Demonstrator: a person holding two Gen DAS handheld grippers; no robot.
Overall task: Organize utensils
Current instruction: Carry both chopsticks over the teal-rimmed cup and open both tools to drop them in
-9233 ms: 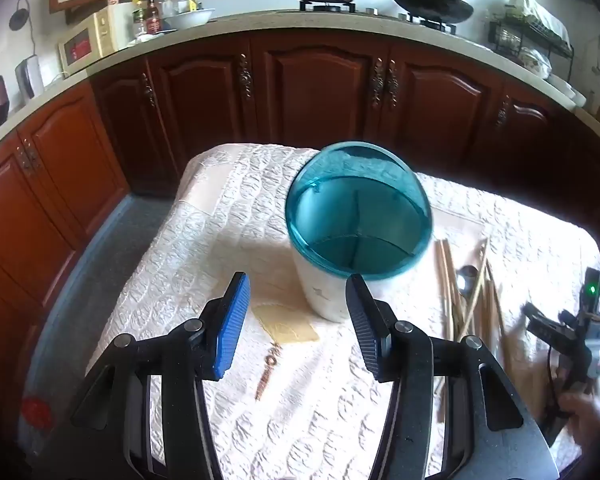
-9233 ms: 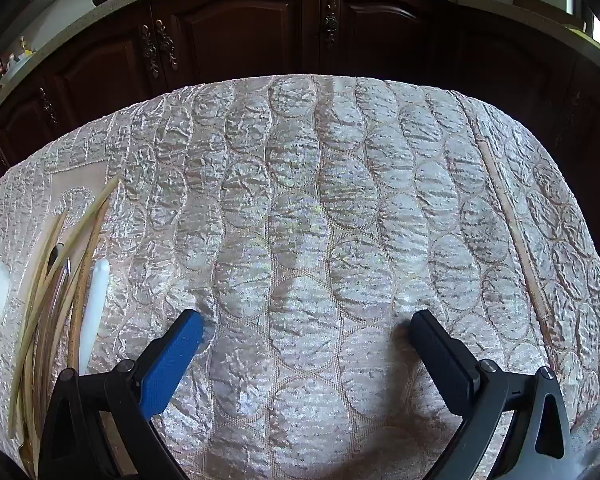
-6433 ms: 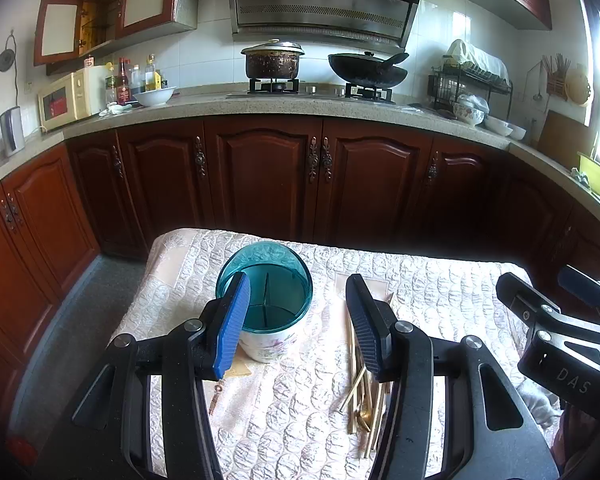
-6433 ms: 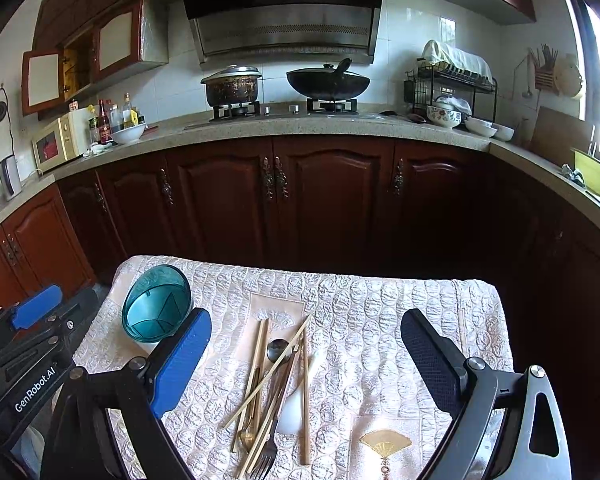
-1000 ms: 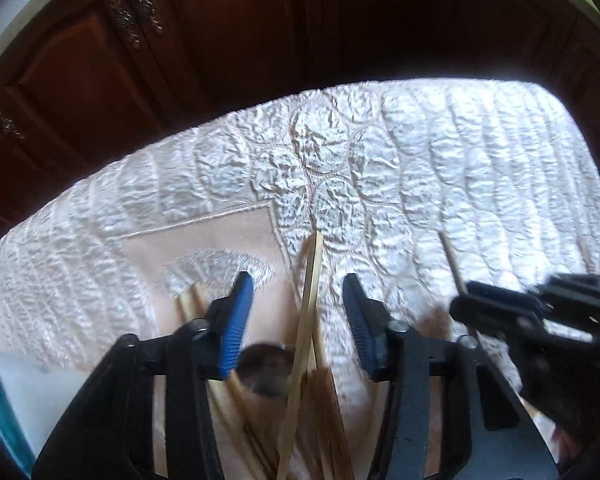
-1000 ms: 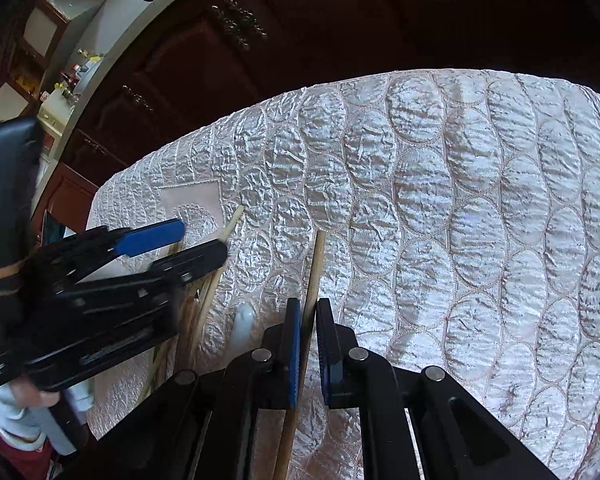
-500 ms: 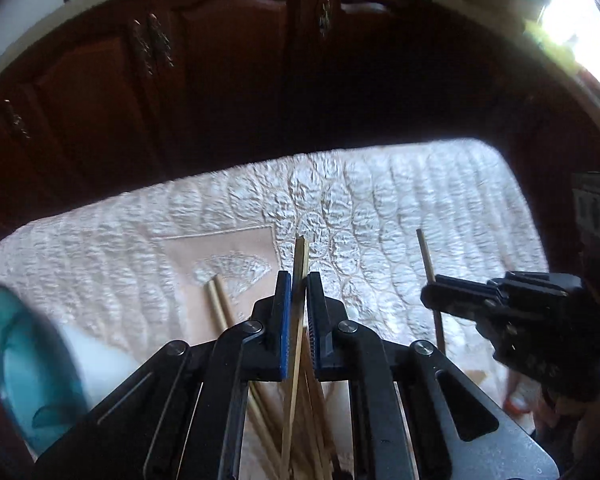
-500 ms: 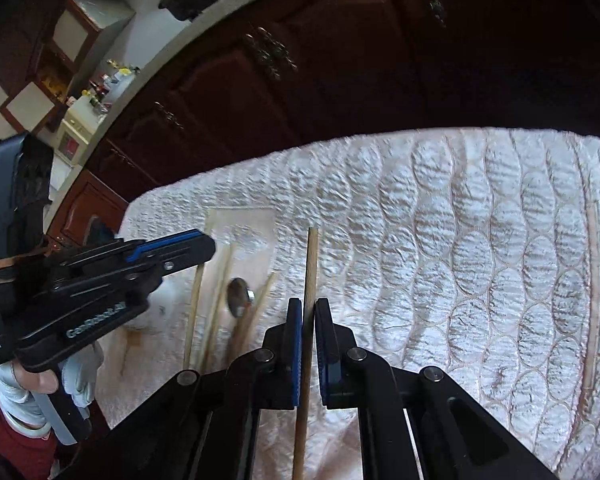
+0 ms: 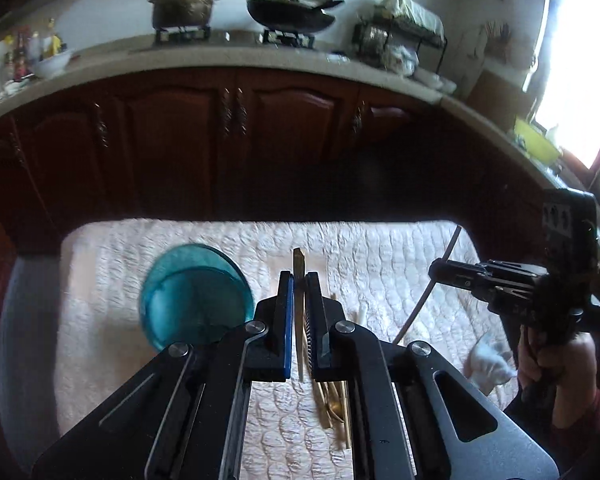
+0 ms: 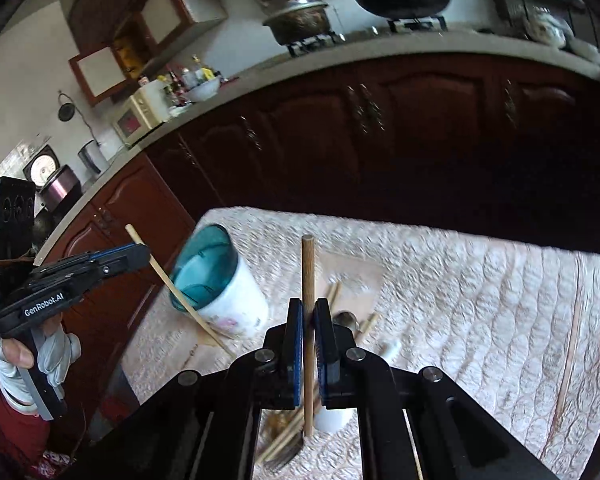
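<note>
My left gripper (image 9: 299,280) is shut on a pale wooden chopstick (image 9: 298,258), held above the table just right of the white utensil holder with a teal rim (image 9: 194,294). My right gripper (image 10: 308,308) is shut on a brown wooden chopstick (image 10: 307,268), also lifted off the table. In the right wrist view the holder (image 10: 220,284) stands to the left and the left gripper (image 10: 138,258) holds its chopstick (image 10: 172,284) in front of it. More chopsticks, a spoon (image 10: 346,320) and a fork (image 10: 288,454) lie on the cloth below.
The table is covered by a quilted cream cloth (image 9: 380,248). One loose chopstick (image 10: 568,364) lies near the cloth's right edge. Dark wooden cabinets (image 9: 236,140) and a counter with a stove stand behind the table.
Both grippers have risen well above the table, each carrying its chopstick. The views have tilted up, so the counter and stove show. The holder now sits closer to the left gripper.
</note>
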